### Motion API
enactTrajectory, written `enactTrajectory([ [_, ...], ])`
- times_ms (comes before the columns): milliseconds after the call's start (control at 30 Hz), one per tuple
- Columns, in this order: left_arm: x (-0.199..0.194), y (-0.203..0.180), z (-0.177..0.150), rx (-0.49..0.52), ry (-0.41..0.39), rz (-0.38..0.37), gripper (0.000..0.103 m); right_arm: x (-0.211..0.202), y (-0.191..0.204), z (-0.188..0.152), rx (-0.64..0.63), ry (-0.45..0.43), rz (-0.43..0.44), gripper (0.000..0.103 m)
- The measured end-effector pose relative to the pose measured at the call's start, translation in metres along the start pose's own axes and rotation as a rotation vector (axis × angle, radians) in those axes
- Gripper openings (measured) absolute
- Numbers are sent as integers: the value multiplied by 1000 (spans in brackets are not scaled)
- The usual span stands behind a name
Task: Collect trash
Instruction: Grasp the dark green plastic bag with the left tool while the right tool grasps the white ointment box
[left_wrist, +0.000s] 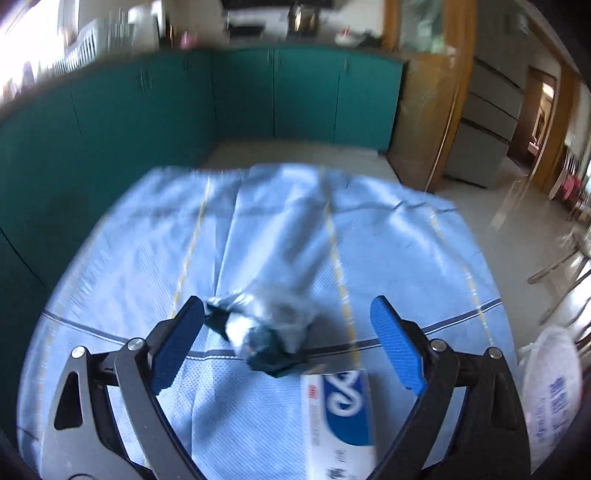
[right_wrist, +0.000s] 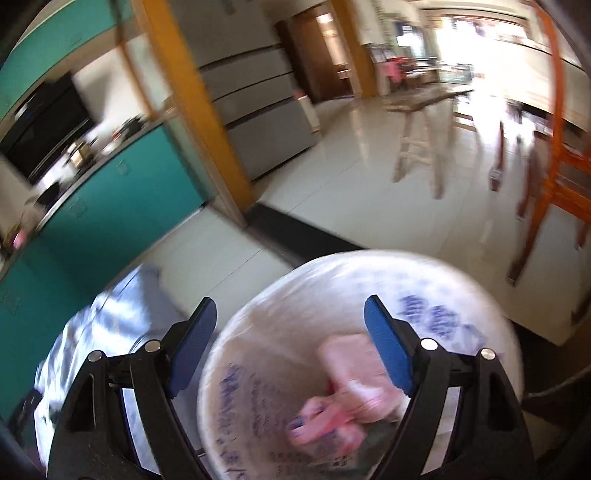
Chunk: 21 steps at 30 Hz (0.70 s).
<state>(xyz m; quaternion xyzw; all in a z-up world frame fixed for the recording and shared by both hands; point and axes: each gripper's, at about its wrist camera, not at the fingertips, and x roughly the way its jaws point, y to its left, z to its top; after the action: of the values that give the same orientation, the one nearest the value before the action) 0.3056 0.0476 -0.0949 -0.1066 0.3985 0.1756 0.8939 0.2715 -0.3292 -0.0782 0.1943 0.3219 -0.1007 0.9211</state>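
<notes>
A crumpled dark teal and white wrapper (left_wrist: 258, 332) lies blurred on the light blue tablecloth (left_wrist: 147, 240). It sits between the fingers of my left gripper (left_wrist: 288, 306), close to the left finger, and the jaws stand wide apart without pressing on it. A white and blue carton (left_wrist: 340, 413) lies just below the wrapper. My right gripper (right_wrist: 291, 302) hangs open over the mouth of a white plastic bag (right_wrist: 436, 295) with blue print. Pink packaging (right_wrist: 347, 398) lies inside the bag. The bag's rim runs between the right gripper's fingers, which do not press on it.
Teal cabinets (left_wrist: 240, 96) stand behind the table. The same white bag (left_wrist: 550, 387) shows at the table's right edge. A wooden stool (right_wrist: 417, 147) and an orange chair (right_wrist: 565, 177) stand on the pale tiled floor beyond the bag.
</notes>
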Motion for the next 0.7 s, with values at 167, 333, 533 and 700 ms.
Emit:
enactTrajectory([
  [167, 19, 31, -5, -28, 79, -57, 48, 9, 64, -26, -207, 112, 217, 81],
  [333, 10, 60, -13, -55, 62, -82, 41, 7, 132, -66, -384, 223, 419, 81],
  [533, -44, 101, -37, -100, -47, -22, 41, -17, 196, -114, -616, 288, 606, 81],
  [700, -96, 133, -72, -66, -106, 52, 41, -24, 232, -145, -744, 350, 631, 81],
])
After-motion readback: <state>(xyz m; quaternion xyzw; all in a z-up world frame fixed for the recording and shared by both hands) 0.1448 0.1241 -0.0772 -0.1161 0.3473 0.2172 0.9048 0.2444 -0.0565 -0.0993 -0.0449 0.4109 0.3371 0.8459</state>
